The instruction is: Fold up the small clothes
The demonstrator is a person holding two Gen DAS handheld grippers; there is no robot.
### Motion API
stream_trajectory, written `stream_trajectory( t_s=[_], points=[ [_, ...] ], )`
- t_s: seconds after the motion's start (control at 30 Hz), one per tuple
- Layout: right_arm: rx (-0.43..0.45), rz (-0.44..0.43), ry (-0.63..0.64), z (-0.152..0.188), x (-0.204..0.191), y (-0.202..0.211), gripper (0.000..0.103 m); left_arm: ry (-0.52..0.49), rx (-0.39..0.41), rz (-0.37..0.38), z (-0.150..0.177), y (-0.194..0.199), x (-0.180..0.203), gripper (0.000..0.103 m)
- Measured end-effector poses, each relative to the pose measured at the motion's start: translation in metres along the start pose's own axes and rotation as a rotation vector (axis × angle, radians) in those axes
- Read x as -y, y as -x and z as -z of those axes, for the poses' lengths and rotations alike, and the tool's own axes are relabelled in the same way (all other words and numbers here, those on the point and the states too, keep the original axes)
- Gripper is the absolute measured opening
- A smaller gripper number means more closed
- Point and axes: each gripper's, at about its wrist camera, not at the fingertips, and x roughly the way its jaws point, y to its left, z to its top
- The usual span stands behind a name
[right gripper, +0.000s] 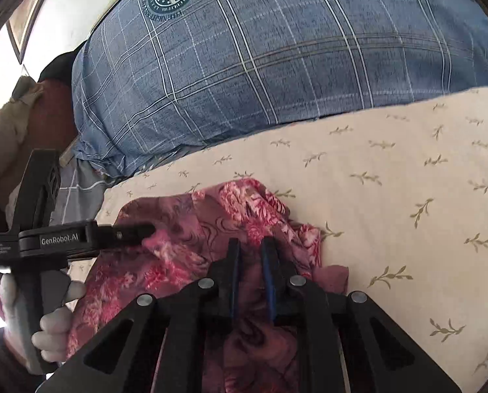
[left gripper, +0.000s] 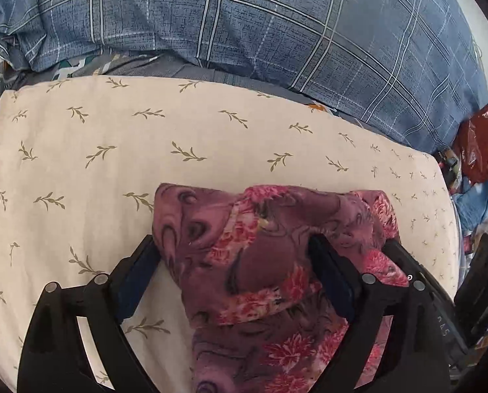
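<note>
A small purple-and-pink floral garment [left gripper: 270,262] lies bunched on a cream pillow with a leaf print [left gripper: 129,150]. My left gripper [left gripper: 234,245] is open, its jaws wide apart on either side of the garment's folded part. In the right wrist view the same garment [right gripper: 185,245] lies on the cream pillow [right gripper: 391,196]. My right gripper [right gripper: 251,245] is nearly shut with a fold of the cloth between its jaws. The left gripper's body [right gripper: 60,239] shows at the left there, held by a gloved hand [right gripper: 47,321], its tip on the cloth.
A large blue plaid pillow [left gripper: 244,19] lies behind the cream one; it also shows in the right wrist view [right gripper: 244,59]. A red bag [left gripper: 479,144] and loose clutter lie at the right edge. A brown cushion [right gripper: 21,124] is at the far left.
</note>
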Motion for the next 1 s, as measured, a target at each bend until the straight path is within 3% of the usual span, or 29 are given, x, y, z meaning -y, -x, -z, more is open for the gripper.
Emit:
stream_trajectory(
  t_s=[0.2,0.37,0.43,0.5,0.57,0.73,0.87,0.93,1.0],
  points=[
    [-0.020,0.001,-0.028,-0.004,0.001,0.013,0.015,0.055,-0.024,0.104,0.010,0.035,-0.019,0.091],
    [0.076,-0.098,-0.006,0.015,-0.018,0.067,0.028,-0.062,0.065,0.075,0.063,0.084,-0.015,0.092],
    [0.069,-0.069,0.035,0.033,-0.023,0.068,0.036,-0.079,0.035,0.045,0.084,0.072,-0.013,0.092],
    [-0.008,-0.007,0.059,0.047,-0.021,0.046,0.039,-0.090,0.007,0.001,0.098,0.048,-0.013,0.097],
    [0.055,-0.031,0.075,0.053,-0.017,0.045,0.039,-0.119,0.048,-0.035,0.099,0.050,-0.009,0.102],
    [0.001,0.018,0.036,0.040,-0.024,0.060,0.040,-0.110,0.024,-0.015,0.095,0.074,-0.015,0.099],
    [0.037,-0.039,0.029,0.055,-0.037,0.096,0.045,-0.145,0.024,0.036,0.123,0.095,-0.015,0.099],
    [0.034,-0.044,0.042,0.071,-0.041,0.105,0.047,-0.159,-0.004,0.035,0.138,0.087,-0.014,0.099],
    [-0.026,0.000,0.068,0.089,-0.041,0.092,0.056,-0.178,-0.056,-0.014,0.150,0.062,-0.013,0.100]
  ],
)
